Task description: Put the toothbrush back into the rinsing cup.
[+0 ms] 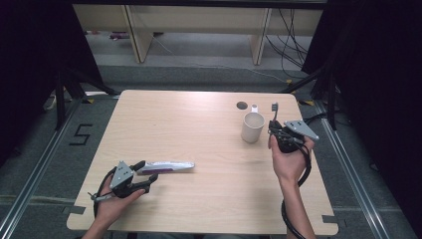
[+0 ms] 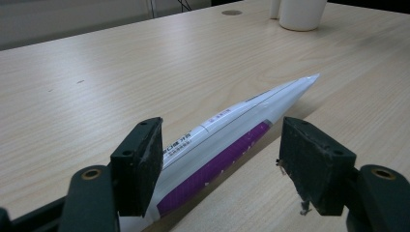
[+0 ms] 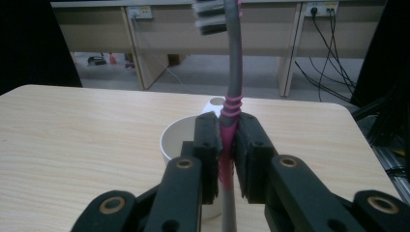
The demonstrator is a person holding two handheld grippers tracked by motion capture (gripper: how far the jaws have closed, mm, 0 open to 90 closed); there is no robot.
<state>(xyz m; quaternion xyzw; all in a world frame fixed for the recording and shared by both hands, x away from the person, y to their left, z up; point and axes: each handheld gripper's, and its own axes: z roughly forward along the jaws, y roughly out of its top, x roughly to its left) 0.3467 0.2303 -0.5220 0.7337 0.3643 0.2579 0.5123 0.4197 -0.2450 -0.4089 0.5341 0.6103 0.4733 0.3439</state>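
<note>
The right tongs point(image 3: 227, 145) are clenched on a toothbrush point(image 3: 232, 101), the two black pads pressing the pink part of its handle from either side. The brush stands nearly upright in the grip, its grey neck rising to a bristled head at the top of the right gripper view. In the high view the same tongs point(image 1: 274, 124) sit in the person's right hand point(image 1: 288, 159) near the counter's right edge, with the brush head point(image 1: 274, 106) poking up toward the far edge.

Just beside them, toward the counter's middle, stands a white cup point(image 1: 252, 127), upright and open at the top; in the right gripper view its rim point(image 3: 176, 133) lies directly behind the clamped pads. A small white object point(image 1: 254, 107) is just past the cup, and a dark round hole point(image 1: 242, 105) marks the counter close to the far edge.

The left tongs point(image 2: 220, 159) are released, their pads standing wide to either side of a toothpaste tube point(image 2: 232, 140). The left pad lies against or just at the tube's side; the right pad is clearly apart from it. The tube is white with a purple band and lies flat on the counter point(image 1: 199, 124), its crimped flat end pointing away from the tongs. In the high view the tube point(image 1: 166, 167) lies near the front left corner, running toward the counter's middle, with the left tongs point(image 1: 144, 173) at its nearer end, held by the person's left hand point(image 1: 117, 199).
</note>
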